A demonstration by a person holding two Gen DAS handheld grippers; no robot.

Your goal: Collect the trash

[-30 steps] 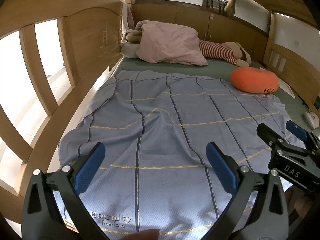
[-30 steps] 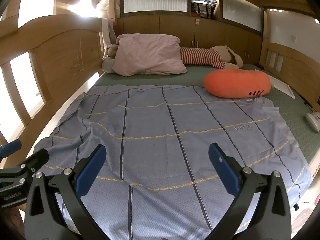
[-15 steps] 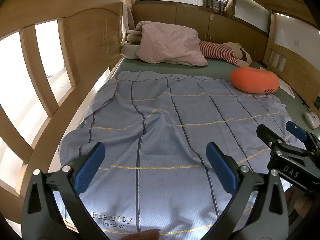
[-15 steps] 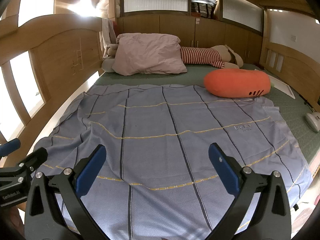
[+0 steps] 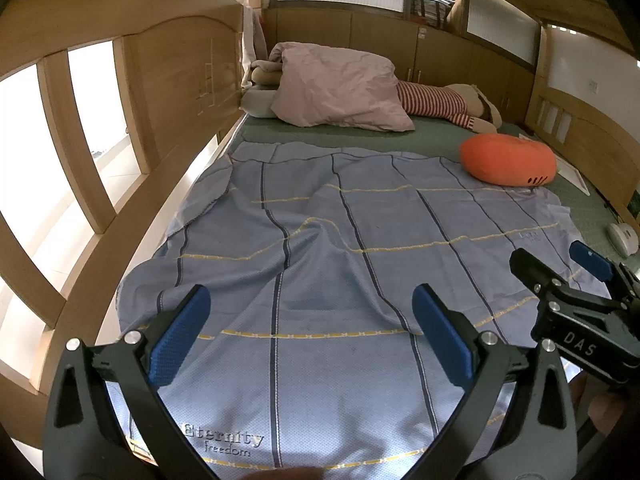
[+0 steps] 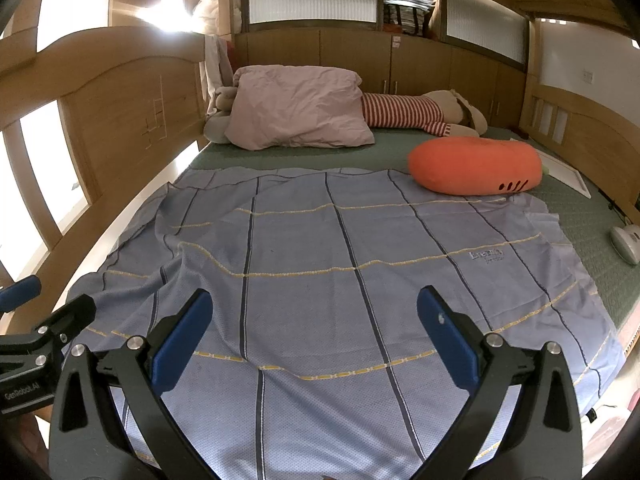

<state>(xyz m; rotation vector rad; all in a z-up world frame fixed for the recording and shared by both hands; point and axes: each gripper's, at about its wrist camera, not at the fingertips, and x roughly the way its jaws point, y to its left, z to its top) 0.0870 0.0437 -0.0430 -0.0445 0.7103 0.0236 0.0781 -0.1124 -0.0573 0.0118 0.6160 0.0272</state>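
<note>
Trash cannot be picked out anywhere on the bed in either view. Through the left wrist camera, your left gripper (image 5: 310, 322) hangs spread wide and empty over the near end of the blue checked blanket (image 5: 340, 240), with the right gripper (image 5: 568, 276) at the right edge. Far off lie a pink pillow (image 5: 340, 88) and an orange cushion (image 5: 508, 160).

Through the right wrist camera, your right gripper (image 6: 314, 326) is likewise spread and empty above the blanket (image 6: 320, 248); the left gripper (image 6: 44, 312) shows near left, and a white handheld device (image 6: 626, 242) rests far right.
</note>
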